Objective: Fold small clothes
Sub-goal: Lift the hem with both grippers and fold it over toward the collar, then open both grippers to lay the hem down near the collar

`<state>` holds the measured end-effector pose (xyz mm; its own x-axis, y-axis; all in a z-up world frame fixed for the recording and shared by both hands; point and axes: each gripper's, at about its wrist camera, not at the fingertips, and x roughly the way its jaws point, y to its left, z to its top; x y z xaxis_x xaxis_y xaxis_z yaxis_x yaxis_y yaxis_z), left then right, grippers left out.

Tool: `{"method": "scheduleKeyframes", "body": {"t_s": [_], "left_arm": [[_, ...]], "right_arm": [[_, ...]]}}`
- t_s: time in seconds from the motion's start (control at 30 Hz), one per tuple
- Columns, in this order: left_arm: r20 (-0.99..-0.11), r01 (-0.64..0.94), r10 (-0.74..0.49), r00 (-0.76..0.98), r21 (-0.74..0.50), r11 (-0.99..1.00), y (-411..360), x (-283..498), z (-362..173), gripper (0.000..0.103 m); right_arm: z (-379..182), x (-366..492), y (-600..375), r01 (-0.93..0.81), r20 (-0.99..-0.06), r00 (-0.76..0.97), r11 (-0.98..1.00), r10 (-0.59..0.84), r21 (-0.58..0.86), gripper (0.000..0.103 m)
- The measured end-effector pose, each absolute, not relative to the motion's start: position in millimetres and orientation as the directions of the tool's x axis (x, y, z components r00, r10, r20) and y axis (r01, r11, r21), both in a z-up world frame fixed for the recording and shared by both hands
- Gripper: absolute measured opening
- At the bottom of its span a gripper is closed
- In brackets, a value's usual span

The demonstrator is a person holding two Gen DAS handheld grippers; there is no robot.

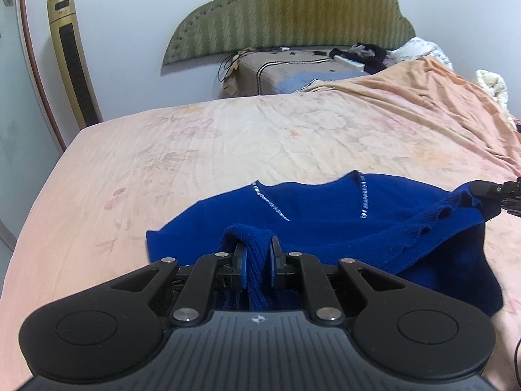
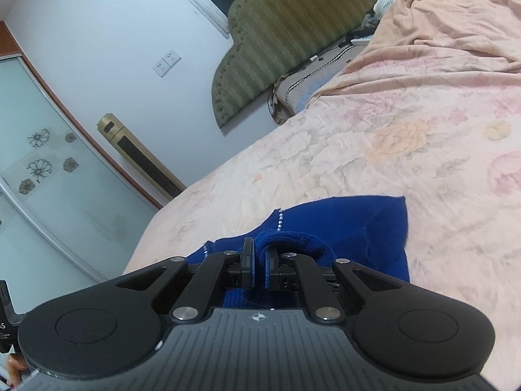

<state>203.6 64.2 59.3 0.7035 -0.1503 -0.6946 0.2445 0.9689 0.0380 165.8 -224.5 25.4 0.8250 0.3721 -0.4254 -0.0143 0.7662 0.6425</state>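
Knitwear filled the near part of both views: a blue sweater [image 1: 325,224] with two lines of small clear stones at its neck lay on the pink floral sheet [image 1: 228,140] of a bed. The left gripper [image 1: 259,264] was clamped on a bunched fold of the sweater's ribbed edge, the knit rising in a hump between its blue pads [image 1: 242,265]. The right gripper [image 2: 259,268] was likewise closed on a ribbed fold of the same sweater [image 2: 358,228]. In the left view the right gripper's dark tip [image 1: 488,192] showed at the right edge, holding a corner of the knit up off the sheet, so the ribbed edge hung slack between the two grips. Behind the sweater the sheet was bare and creased. A green headboard [image 1: 293,13] stood against the far wall, a gold tower fan [image 1: 73,62] to its left.
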Motion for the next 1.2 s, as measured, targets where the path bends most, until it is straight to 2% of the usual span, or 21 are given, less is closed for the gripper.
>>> {"method": "scheduleKeyframes", "body": {"t_s": [0.53, 0.67, 0.73, 0.8, 0.87, 0.93, 1.03, 1.2], "left_arm": [[-0.756, 0.246, -0.118, 0.644, 0.058, 0.967, 57.4, 290.8, 4.0, 0.014], [-0.775, 0.226, -0.143, 0.616, 0.0, 0.974, 65.6, 300.0, -2.0, 0.014], [-0.777, 0.217, -0.156, 0.61, -0.026, 0.976, 70.3, 301.4, -1.6, 0.015], [-0.775, 0.195, -0.157, 0.612, -0.044, 0.98, 76.4, 302.6, 0.2, 0.022], [-0.759, 0.15, -0.128, 0.639, -0.04, 0.988, 85.3, 303.5, 4.6, 0.052], [-0.733, 0.105, -0.096, 0.674, -0.034, 0.994, 94.0, 301.5, 9.9, 0.069], [-0.709, 0.05, -0.058, 0.703, -0.031, 0.998, 108.4, 299.3, 17.7, 0.069], [-0.685, 0.043, -0.025, 0.728, 0.009, 0.999, 117.3, 285.0, 23.7, 0.069]], "right_arm": [[-24.6, 255.8, -228.5, 0.094, -0.529, 0.76, 0.742, 0.377, 0.664, 0.01], [-36.7, 270.7, -231.9, 0.123, -0.542, 0.744, 0.717, 0.391, 0.686, 0.016], [-42.4, 275.5, -234.1, 0.14, -0.546, 0.739, 0.702, 0.394, 0.698, 0.026], [-45.9, 278.6, -234.8, 0.141, -0.541, 0.74, 0.694, 0.399, 0.706, 0.031], [-47.0, 280.1, -234.8, 0.15, -0.547, 0.745, 0.703, 0.382, 0.695, 0.047], [-47.4, 281.4, -235.9, 0.151, -0.546, 0.752, 0.711, 0.369, 0.687, 0.049], [-46.9, 281.2, -238.6, 0.158, -0.546, 0.759, 0.713, 0.355, 0.683, 0.049], [-29.1, 270.9, -230.9, 0.14, -0.537, 0.805, 0.798, 0.253, 0.586, 0.051]]}}
